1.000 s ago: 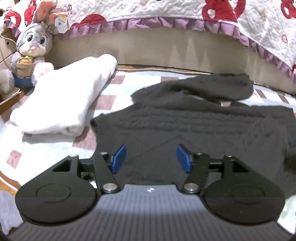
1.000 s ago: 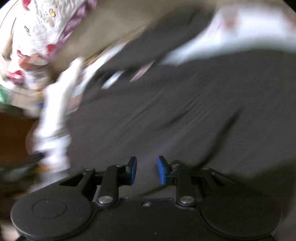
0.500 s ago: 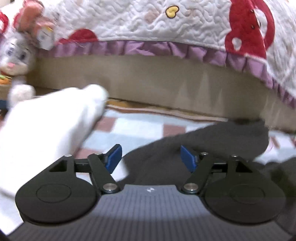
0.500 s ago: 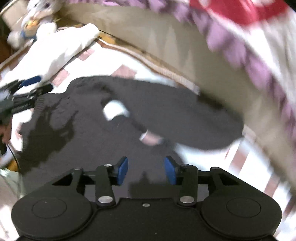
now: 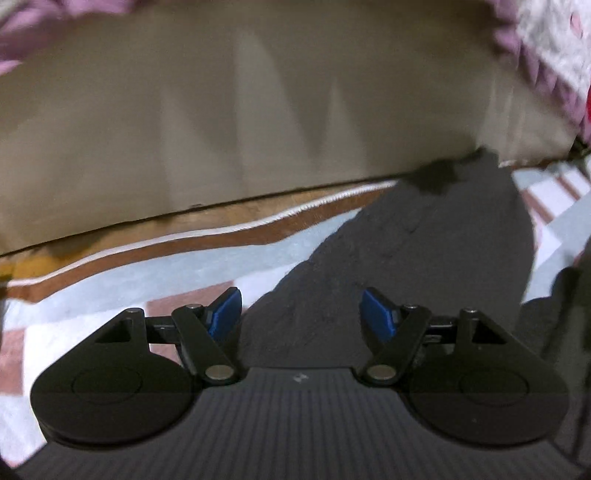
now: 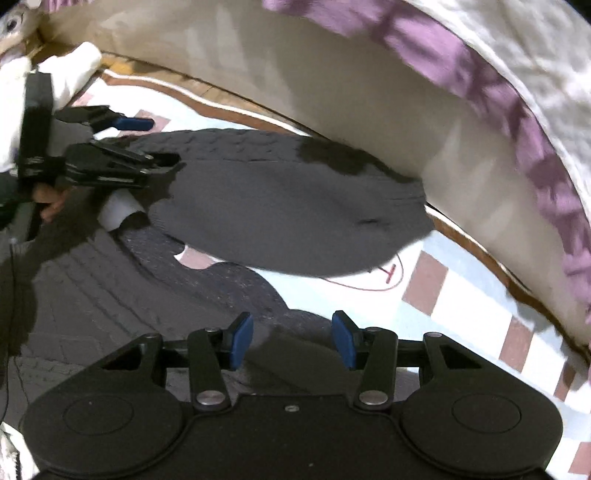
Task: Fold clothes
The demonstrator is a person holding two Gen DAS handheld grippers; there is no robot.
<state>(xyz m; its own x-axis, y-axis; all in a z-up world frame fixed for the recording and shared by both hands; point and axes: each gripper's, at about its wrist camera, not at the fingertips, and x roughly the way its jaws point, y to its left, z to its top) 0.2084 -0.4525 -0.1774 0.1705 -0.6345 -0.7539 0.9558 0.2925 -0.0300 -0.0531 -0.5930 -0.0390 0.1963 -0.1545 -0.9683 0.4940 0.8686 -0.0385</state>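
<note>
A dark grey knit sweater (image 6: 280, 218) lies spread on a checked mat, one sleeve (image 5: 424, 258) folded across its top. My left gripper (image 5: 301, 315) is open, its blue pads (image 5: 225, 314) straddling the near end of that sleeve just above the cloth. The right wrist view shows the same left gripper (image 6: 147, 142) at the sleeve's left end, held by a hand. Over the sweater's right edge, my right gripper (image 6: 291, 341) is open, with dark knit under and between its fingers. Nothing is pinched by either.
A beige bed base (image 5: 258, 122) rises just behind the mat, a quilt with a purple frill (image 6: 491, 96) hanging over it. A white garment (image 6: 70, 70) lies at the far left beside a plush toy (image 6: 14, 26). A checked mat (image 6: 461, 291) lies bare at right.
Both grippers have swung toward the bed and come lower over the folded sleeve. The white garment and plush toy have left the left wrist view. Both stay open.
</note>
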